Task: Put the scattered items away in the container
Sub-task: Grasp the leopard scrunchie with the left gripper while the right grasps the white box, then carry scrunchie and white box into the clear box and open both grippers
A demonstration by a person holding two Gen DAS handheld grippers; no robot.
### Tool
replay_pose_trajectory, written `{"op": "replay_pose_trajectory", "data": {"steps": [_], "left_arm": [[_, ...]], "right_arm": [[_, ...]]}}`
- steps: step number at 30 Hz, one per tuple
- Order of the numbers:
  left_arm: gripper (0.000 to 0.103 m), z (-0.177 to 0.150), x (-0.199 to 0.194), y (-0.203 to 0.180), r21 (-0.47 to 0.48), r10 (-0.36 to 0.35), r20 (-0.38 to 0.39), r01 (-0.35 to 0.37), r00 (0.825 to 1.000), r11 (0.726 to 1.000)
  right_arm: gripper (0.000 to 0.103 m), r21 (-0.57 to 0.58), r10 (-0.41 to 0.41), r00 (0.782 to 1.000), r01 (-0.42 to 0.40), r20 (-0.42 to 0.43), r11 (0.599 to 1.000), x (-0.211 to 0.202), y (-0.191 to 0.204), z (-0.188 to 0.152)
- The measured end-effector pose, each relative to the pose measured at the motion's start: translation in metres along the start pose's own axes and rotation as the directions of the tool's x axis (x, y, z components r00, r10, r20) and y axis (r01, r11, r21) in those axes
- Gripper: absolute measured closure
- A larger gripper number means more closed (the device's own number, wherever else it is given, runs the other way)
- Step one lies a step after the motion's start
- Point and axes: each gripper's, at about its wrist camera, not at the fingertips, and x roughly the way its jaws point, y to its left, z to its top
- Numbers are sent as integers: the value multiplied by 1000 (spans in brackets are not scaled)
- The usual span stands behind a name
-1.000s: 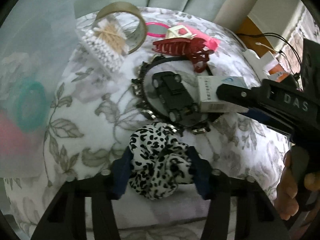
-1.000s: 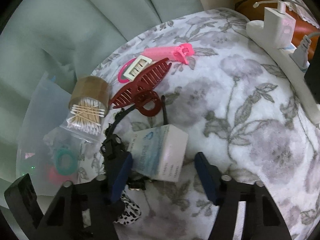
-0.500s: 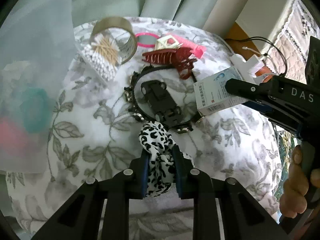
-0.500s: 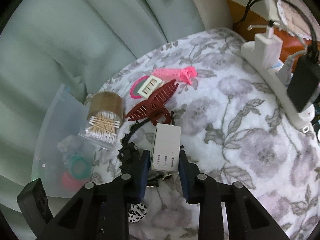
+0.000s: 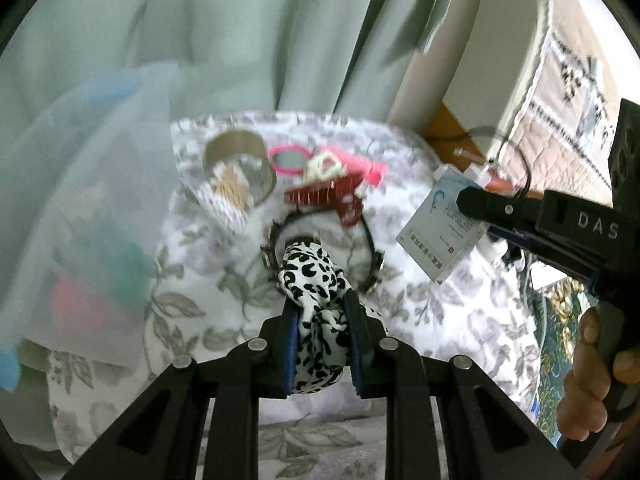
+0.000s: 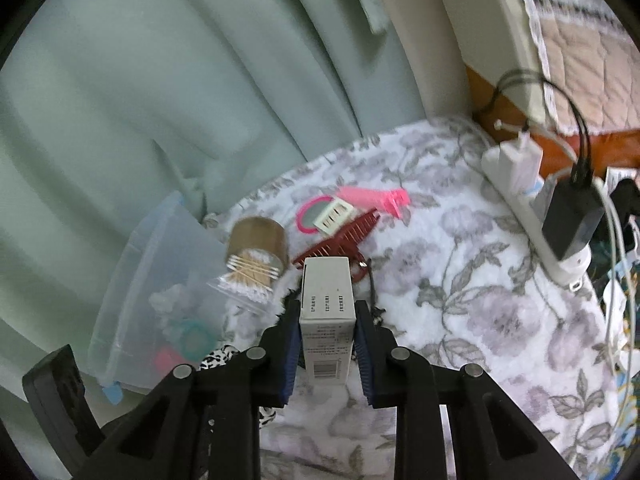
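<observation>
Left tongs (image 5: 320,340): pinching scrunchie (image 5: 316,280).
Right tongs (image 6: 327,344): pinching box (image 6: 327,316).
Bin (image 6: 160,280): to their left.
Risk: soft scrunchie may slide out; box could snag bin rim.

A white power strip (image 6: 532,216) with chargers lies beside the floral cloth (image 6: 480,288), before green curtains (image 6: 160,80).

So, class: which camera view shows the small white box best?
The left wrist view: the small white box shows its printed face, clamped in the right gripper. The right wrist view shows the box close but end-on, between that gripper's pads.
</observation>
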Motion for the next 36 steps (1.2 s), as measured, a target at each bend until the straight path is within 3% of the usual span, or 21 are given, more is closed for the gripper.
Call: {"op": "replay_pose_trajectory", "data": {"steps": [9,15,20,26,36], "left_arm": [[81,27,-61,8,0,15,190,-15,982,1000],[81,38,-99,27,-30,42,291,-35,956,999],[81,42,-125,51,-76,126,349,-106,929,991],[81,39,-146,91,-164,196,385,-142,902,976],[81,30,-161,153,-298,278,385,-167,880,940]], "right_arm": [[76,-98,56,993,-46,102,994,-45,43,13],[76,-190,121,980,-91,155,978,-74,83,23],[76,-277,174,969,-122,174,953,-86,122,28],[76,-347,229,960,-163,158,923,-84,159,26],[76,-459,279,957,-211,85,863,-54,220,10]]}}
